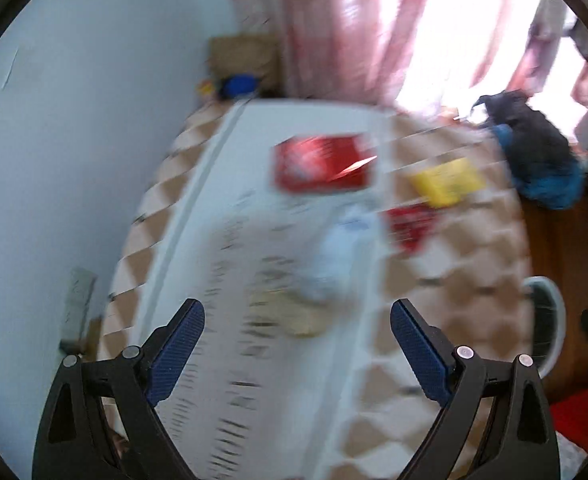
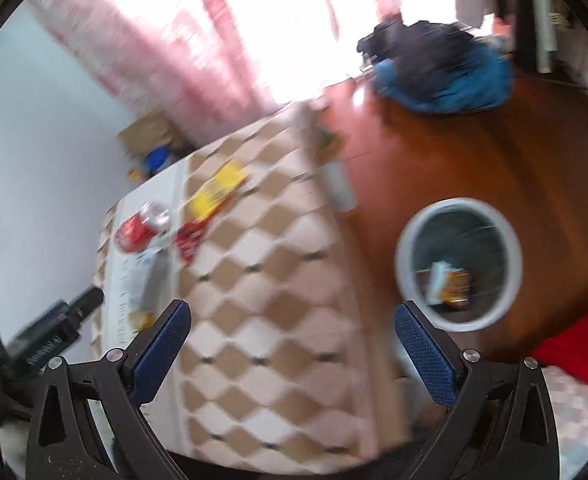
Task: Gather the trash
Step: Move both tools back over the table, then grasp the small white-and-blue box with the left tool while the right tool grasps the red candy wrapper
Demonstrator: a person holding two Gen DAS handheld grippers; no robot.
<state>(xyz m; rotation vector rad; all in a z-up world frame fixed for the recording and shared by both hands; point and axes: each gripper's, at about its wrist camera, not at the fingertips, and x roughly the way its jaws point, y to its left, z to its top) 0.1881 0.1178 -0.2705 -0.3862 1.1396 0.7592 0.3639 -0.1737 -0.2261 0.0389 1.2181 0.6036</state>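
Both the left gripper (image 1: 297,326) and right gripper (image 2: 293,327) have black frames, silver screws and blue textured pads (image 1: 178,354).

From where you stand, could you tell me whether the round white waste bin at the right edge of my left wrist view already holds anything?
Observer: Yes. The right wrist view looks into the round white waste bin: a white wrapper and an orange packet lie inside.
Operator: Thank you. Is the blurred red thing ahead of me a can?
Observer: Yes, it is a red drink can lying on its side, its silver end showing.
Operator: And is the other gripper free?
Observer: The right gripper is open and holds nothing.
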